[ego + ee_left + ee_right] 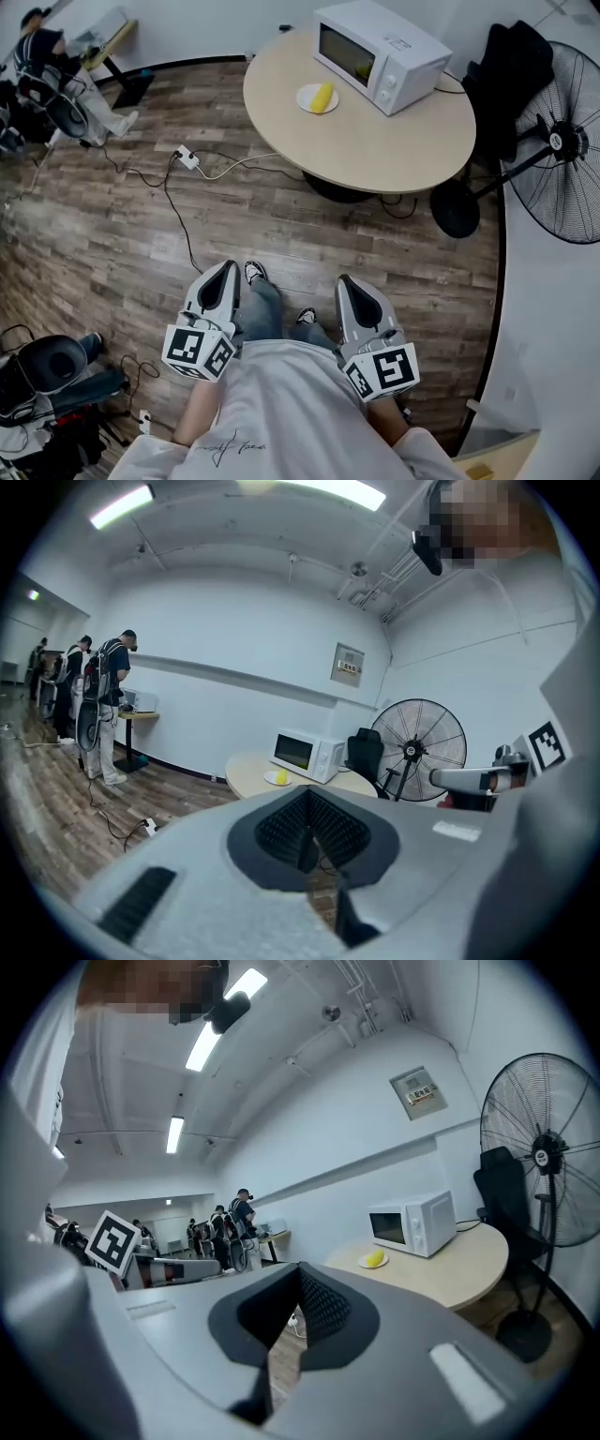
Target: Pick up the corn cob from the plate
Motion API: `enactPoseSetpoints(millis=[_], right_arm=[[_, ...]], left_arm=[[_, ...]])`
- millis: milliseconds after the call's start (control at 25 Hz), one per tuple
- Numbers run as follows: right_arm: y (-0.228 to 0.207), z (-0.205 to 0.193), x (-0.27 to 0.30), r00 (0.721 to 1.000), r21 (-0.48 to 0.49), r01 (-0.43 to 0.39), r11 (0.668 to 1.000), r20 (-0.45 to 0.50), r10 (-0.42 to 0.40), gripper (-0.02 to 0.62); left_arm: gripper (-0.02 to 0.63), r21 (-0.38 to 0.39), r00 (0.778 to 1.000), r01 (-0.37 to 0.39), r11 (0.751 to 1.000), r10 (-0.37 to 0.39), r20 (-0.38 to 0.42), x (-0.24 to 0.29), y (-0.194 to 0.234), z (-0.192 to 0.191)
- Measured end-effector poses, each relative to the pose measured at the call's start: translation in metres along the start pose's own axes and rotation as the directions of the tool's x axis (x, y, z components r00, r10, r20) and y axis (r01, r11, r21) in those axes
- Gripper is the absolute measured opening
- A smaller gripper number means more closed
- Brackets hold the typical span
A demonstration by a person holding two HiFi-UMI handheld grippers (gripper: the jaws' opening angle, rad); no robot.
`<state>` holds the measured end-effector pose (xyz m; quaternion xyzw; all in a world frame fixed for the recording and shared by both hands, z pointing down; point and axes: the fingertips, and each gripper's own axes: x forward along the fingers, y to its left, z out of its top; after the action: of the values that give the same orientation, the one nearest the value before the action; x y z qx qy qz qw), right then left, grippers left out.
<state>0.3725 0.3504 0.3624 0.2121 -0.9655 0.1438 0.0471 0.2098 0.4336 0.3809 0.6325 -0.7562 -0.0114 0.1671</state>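
Observation:
A yellow corn cob (322,97) lies on a small white plate (305,100) on the round beige table (375,141), just left of the microwave. Both grippers hang far from it, low by the person's waist over the wooden floor. My left gripper (230,268) is shut with nothing between its jaws; its own view shows the pads meeting (307,834) and the corn cob (280,777) small in the distance. My right gripper (343,280) is shut and empty too (298,1299), pointing roughly toward the table, where the corn cob (375,1259) sits on its plate.
A white microwave (380,54) stands on the table behind the plate. A large standing fan (562,155) and a black chair (506,80) are at the right. A power strip and cables (187,157) lie on the floor. People stand at a desk far left (37,66).

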Motion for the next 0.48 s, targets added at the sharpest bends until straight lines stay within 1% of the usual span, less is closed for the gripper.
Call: enactPoseSetpoints(millis=[160,360,480], right_arm=[[0.000,0.008,0.014,1.000,-0.020,-0.014,1.000,0.021,0.015,0.008],[-0.007,0.015,0.042,1.000,-0.026,0.003,1.000,-0.004,-0.003,0.008],[-0.011,0.015,0.059,0.999,-0.031,0.036,0.999,-0.029,-0.036,0.008]], left_arm=[[-0.002,-0.008,1.000,0.006,1.000,-0.006,0.010,0.011,0.005,0.007],[-0.002,-0.018,1.000,0.013,1.000,-0.012,0.024,0.026,0.018,0.019],[-0.002,-0.011,0.999,0.030,0.999,-0.030,0.020,0.034,0.027,0.022]])
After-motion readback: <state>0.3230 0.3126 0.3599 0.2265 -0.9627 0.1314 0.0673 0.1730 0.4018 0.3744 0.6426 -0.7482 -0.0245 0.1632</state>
